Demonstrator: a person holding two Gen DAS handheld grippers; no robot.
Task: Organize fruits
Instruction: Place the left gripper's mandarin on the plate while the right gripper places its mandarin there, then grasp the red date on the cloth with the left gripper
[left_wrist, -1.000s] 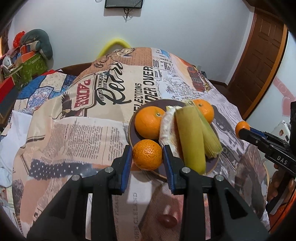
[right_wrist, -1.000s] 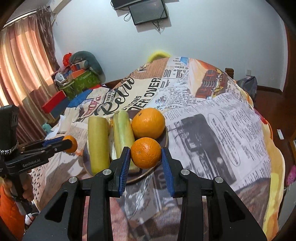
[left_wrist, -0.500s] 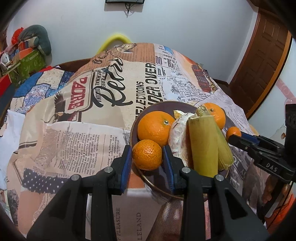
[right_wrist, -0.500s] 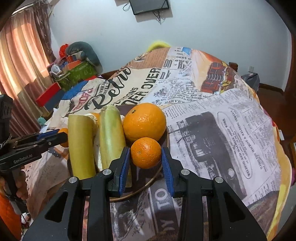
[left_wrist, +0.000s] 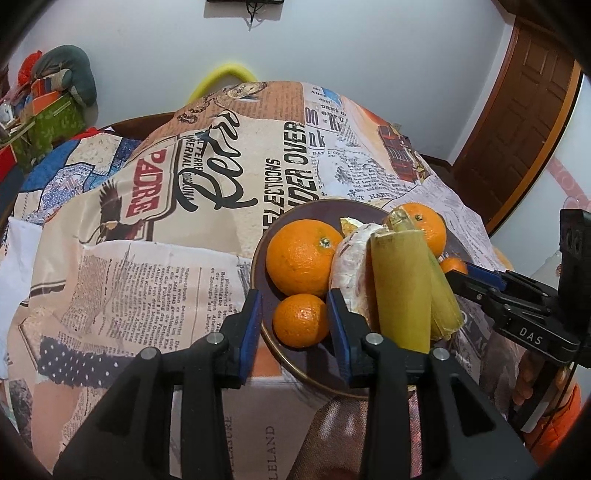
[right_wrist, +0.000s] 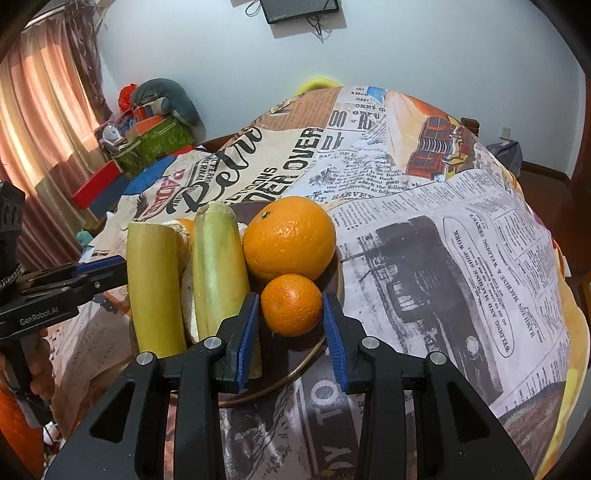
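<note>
A dark brown plate (left_wrist: 317, 208) on the table holds a big orange (left_wrist: 303, 256), another big orange (right_wrist: 290, 238), a white peeled fruit (left_wrist: 351, 266), a yellow-green cane piece (left_wrist: 400, 288) and a corn cob (right_wrist: 216, 266). My left gripper (left_wrist: 293, 319) is open, with a small tangerine (left_wrist: 301, 319) resting on the plate between its pads with gaps on both sides. My right gripper (right_wrist: 291, 321) is open too, its pads standing clear of a second small tangerine (right_wrist: 291, 304) on the plate's other side.
The table wears a newspaper-print cloth (left_wrist: 147, 258). The plate sits near the table's front. Each gripper shows in the other's view, the right one in the left wrist view (left_wrist: 476, 280) and the left one in the right wrist view (right_wrist: 96, 273). Clutter and boxes (right_wrist: 155, 136) stand at the far left, a wooden door (left_wrist: 517, 129) to the right.
Both grippers moved forward and down over the plate with their tangerines. Their pads have spread, and each tangerine now rests on the plate, no longer squeezed.
</note>
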